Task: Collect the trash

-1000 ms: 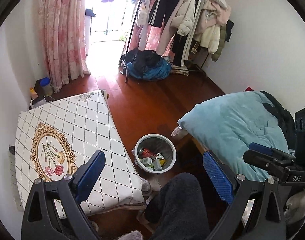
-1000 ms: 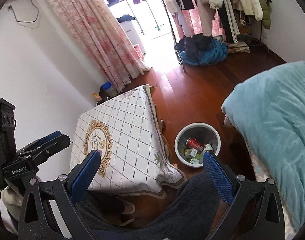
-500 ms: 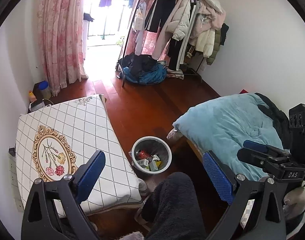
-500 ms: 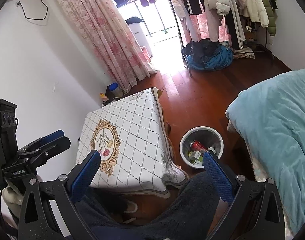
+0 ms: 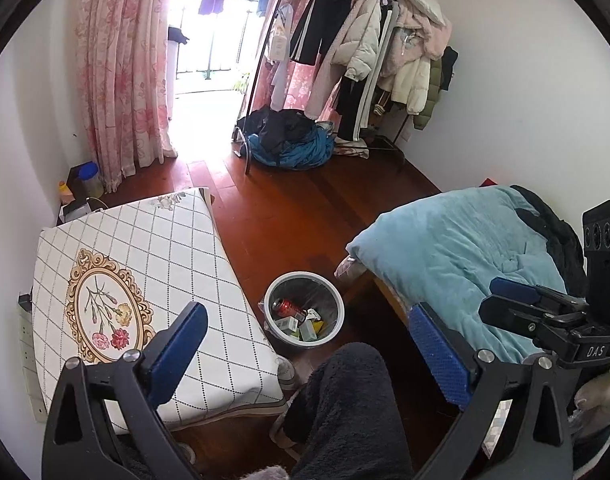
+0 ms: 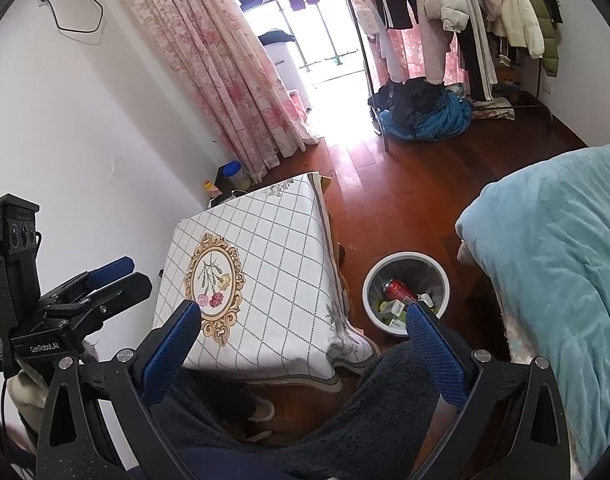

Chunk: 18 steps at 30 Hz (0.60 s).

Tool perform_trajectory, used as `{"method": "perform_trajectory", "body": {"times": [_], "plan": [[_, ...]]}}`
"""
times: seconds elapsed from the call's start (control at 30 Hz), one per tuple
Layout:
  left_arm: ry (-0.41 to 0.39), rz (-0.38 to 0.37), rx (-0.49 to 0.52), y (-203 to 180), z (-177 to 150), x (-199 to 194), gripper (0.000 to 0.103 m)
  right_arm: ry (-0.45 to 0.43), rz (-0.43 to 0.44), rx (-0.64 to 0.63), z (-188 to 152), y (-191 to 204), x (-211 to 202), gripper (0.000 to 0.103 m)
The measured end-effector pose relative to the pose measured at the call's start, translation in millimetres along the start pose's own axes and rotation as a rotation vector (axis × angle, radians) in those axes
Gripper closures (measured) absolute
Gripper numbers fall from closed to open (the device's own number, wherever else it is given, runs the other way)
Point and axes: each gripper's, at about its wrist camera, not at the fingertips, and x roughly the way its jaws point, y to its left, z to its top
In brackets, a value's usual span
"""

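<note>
The floor and trash bin [image 5: 303, 310] sit farther below both cameras than before.

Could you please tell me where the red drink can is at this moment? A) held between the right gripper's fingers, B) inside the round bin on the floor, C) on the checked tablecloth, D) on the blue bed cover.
B: the red can lies among other bits of trash inside the round bin, which stands on the wooden floor between the table and the bed.
</note>
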Motion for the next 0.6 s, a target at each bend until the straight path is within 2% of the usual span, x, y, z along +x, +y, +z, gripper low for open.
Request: {"method": "perform_trajectory", "body": {"times": [0.6], "plan": [[-0.016,-0.018,0.007,-3.8,-0.5,-6.6,0.0,-0.013,-0.017,-0.006,-3.4,0.8,-8.3,0.0]]}}
